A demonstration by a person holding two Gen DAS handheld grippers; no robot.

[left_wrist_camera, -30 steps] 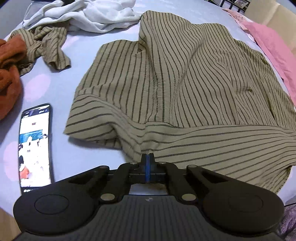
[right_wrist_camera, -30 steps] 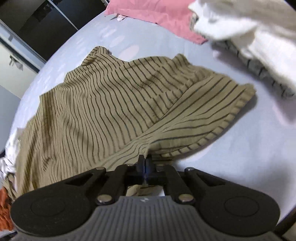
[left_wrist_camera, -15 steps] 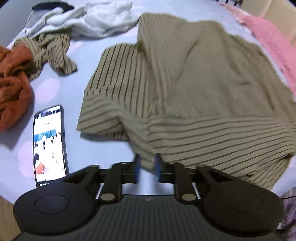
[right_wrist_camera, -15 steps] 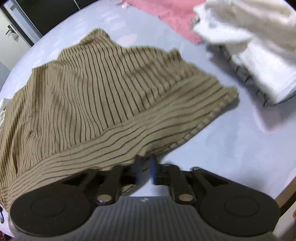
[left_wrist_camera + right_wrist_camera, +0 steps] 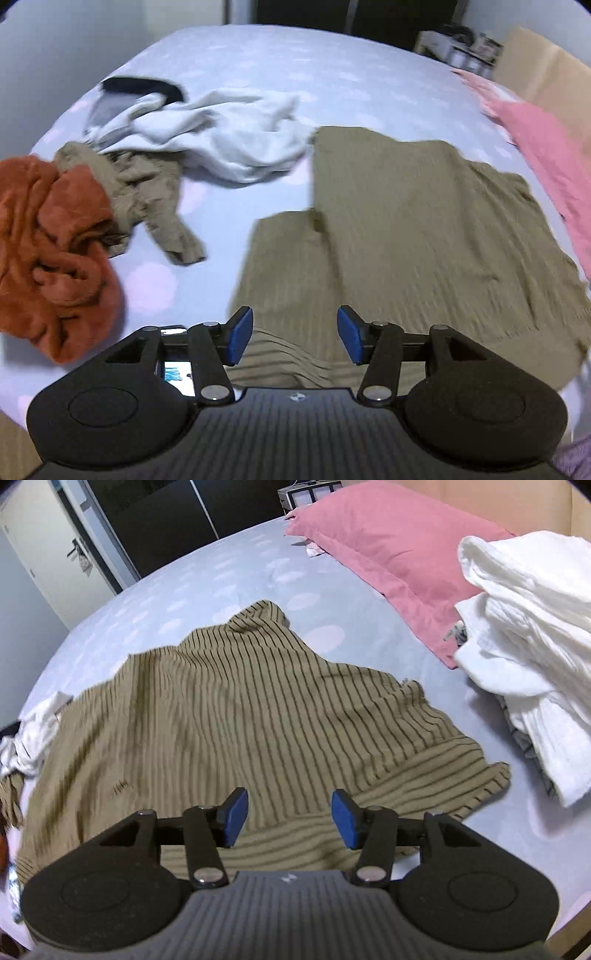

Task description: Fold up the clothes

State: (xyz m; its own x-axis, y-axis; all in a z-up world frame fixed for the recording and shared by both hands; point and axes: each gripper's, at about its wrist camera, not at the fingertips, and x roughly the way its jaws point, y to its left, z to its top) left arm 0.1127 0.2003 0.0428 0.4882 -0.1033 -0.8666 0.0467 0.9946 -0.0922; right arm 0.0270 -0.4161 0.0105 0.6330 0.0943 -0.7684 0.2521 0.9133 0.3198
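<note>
Striped garment below parted hand-held grippers

soft, even indoor light falls from above, leaving only faint shadows under the rumpled cloth. the left wrist view is smeared by motion: the striped shirt loses its stripes to blur. the right wrist view is sharper, blurring toward its left side. both views bulge, the bed curving at the edges, corners dark. no glare.

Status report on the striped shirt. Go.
Left claw and right claw just opened, nothing gripped. Striped shirt lies on bed. Phone beneath left claw.
</note>
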